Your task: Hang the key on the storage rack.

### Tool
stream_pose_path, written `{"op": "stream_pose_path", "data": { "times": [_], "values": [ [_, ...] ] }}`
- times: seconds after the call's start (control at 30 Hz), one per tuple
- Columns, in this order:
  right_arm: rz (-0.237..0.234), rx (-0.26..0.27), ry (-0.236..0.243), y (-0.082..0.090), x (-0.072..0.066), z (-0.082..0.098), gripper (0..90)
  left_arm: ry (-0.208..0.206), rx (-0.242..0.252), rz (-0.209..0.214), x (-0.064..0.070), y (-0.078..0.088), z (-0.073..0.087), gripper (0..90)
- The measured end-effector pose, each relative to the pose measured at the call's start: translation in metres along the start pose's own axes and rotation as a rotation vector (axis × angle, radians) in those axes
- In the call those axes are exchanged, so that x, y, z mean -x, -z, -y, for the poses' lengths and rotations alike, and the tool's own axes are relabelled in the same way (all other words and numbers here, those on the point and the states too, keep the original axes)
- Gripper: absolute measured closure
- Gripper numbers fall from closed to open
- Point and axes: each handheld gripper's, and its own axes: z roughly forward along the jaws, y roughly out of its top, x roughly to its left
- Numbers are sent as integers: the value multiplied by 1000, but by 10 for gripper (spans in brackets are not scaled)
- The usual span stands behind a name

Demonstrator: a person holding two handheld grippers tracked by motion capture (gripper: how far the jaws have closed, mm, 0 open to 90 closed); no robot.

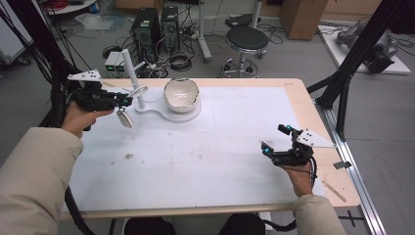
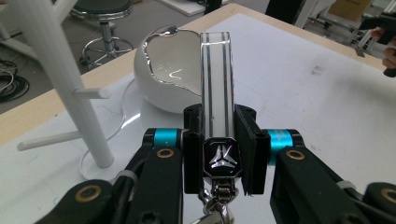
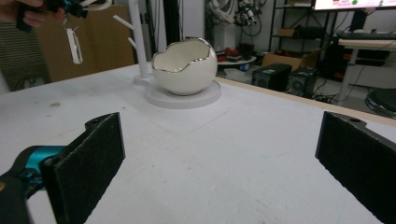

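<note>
My left gripper is shut on a white striped keychain strap with a black emblem end and a metal clasp. Its white tag hangs below the jaws, above the table's far left. Just right of it stands a white holder: a post with pegs and an egg-shaped bowl with a silver rim on one base. The left gripper view shows the bowl behind the strap and the post at left. My right gripper is open and holds nothing, near the table's right front, facing the bowl.
A white mat covers the wooden table, with a small speck at its left. Beyond the far edge stand a black stool and computer towers. A black frame leg rises at the right.
</note>
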Motion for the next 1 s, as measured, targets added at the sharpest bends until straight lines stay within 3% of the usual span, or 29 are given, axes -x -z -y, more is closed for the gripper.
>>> {"op": "stream_pose_path", "data": {
  "times": [0.4,1.0],
  "values": [
    [49,18,-13,4,0,22,5,111,12,-65,-23,2,9,742],
    [87,22,-20,5,1,29,5,184,-8,-95,-43,-1,18,742]
  ]
}}
